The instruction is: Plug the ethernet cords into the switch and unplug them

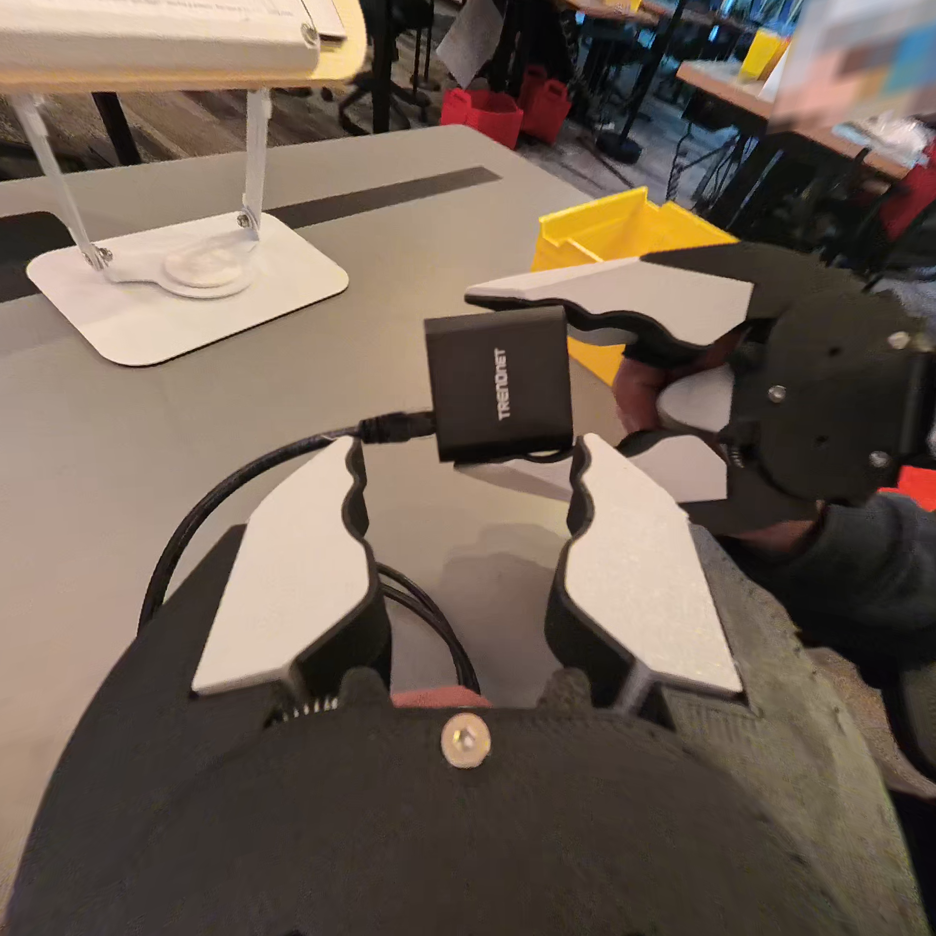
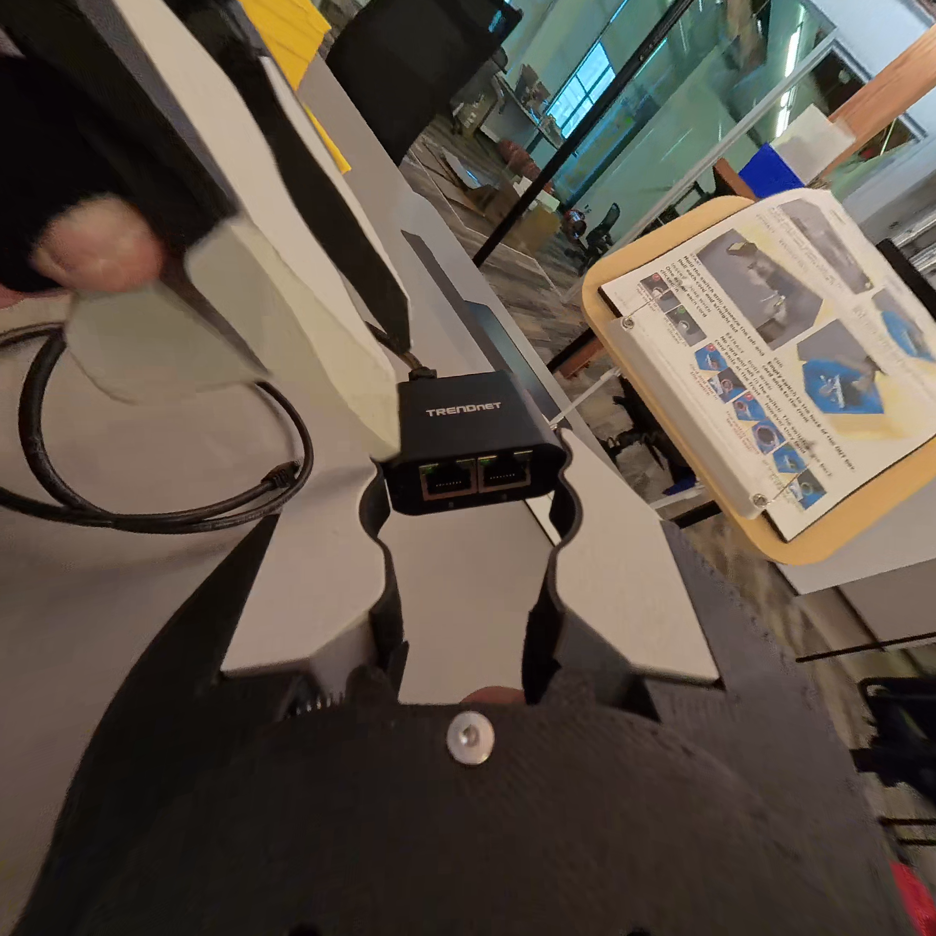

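A small black switch is held above the grey table. My right gripper comes in from the right and is shut on its two sides. In the right wrist view the switch sits between my right gripper's fingertips, with two empty ports facing the camera. A black cord is plugged into the switch's far end and loops over the table. My left gripper is open just in front of the switch, its left fingertip beside the cord's plug. The cord runs between its fingers.
A white stand carrying a wooden board with an instruction sheet stands at the table's far left. A yellow bin sits behind the right gripper. Red bags and other desks lie beyond the table's edge. My two grippers' fingertips are within a few centimetres of each other.
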`<state>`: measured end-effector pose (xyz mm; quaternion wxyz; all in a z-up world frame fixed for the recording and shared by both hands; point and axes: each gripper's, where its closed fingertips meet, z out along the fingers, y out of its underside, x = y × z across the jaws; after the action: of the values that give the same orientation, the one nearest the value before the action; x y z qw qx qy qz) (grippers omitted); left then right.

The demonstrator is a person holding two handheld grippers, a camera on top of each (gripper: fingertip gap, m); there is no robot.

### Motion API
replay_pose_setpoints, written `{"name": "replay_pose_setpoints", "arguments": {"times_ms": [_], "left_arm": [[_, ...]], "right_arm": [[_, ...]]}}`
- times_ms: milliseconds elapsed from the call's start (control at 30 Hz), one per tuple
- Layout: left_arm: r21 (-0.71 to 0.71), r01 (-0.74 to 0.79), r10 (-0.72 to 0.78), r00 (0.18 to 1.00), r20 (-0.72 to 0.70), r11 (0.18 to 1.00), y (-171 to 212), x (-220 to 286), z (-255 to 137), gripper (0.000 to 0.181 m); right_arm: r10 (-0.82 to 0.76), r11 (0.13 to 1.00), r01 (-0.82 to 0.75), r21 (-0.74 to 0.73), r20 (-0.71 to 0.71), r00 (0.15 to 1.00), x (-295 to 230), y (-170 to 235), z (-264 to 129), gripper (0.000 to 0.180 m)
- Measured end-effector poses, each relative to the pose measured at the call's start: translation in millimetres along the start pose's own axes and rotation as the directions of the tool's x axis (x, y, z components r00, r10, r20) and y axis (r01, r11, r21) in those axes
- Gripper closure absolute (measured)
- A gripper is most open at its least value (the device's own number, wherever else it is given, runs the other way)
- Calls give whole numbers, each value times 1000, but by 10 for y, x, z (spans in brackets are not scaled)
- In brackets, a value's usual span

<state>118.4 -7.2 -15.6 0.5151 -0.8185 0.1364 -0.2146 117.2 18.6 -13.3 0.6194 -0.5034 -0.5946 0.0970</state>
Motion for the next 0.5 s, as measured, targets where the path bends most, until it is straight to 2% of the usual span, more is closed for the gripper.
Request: {"name": "replay_pose_setpoints", "arguments": {"times_ms": [133, 267, 333, 433, 500], "left_arm": [[-50, -48, 48, 999, 11, 998, 53, 85, 98, 98], [-96, -65, 67, 998, 21, 993, 126, 72, 139, 119], [-101, -66, 66, 998, -7, 993, 140, 79, 126, 120], [-145, -127, 127, 992, -13, 981, 188, 46, 91, 121], [-171, -178, 170, 984, -57, 969, 204, 50, 34, 121]], "right_arm": [[-99, 995, 99, -23, -10, 995, -137, -40, 14, 117], [-159, 987, 159, -35, -26, 987, -225, -87, 17, 117], [-136, 991, 136, -14, -8, 991, -251, -99, 5, 118], [-85, 996, 84, 15, 80, 993, -337, -117, -17, 118], [-22, 997, 6, 74, 207, 978, -447, -176, -80, 109]]}}
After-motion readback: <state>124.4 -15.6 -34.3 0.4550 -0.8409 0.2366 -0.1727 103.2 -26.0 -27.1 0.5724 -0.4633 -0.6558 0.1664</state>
